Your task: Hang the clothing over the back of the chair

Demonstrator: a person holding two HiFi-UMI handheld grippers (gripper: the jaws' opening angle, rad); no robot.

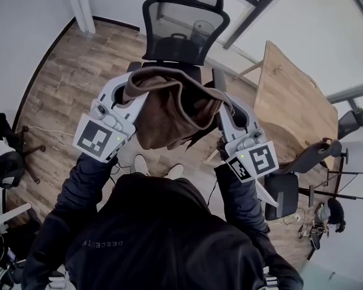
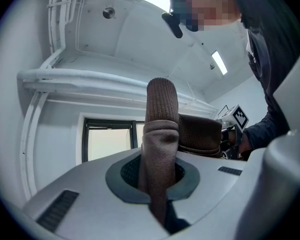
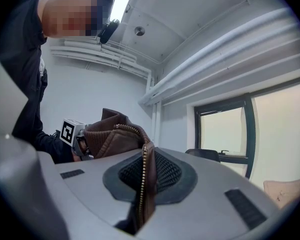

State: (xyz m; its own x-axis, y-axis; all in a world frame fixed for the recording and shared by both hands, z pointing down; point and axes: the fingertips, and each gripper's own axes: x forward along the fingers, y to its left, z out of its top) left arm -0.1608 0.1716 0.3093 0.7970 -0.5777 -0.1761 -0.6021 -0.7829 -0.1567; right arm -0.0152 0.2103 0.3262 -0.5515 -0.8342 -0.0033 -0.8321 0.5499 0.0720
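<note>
The left gripper (image 2: 157, 179) was clamped shut on a ribbed knit edge of the brown jacket (image 1: 169, 110), and the right gripper (image 3: 141, 184) was pinched on its zipper edge (image 3: 143, 159). Both dark-sleeved arms were stretched forward side by side, the grippers about level. The jacket hung bunched between them in the air before the black mesh chair (image 1: 184, 26).

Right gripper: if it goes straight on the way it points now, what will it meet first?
Probably the chair: in the head view the right gripper points toward its back, and only the held jacket lies between. Depth is unclear, so it may pass beside it.
</note>
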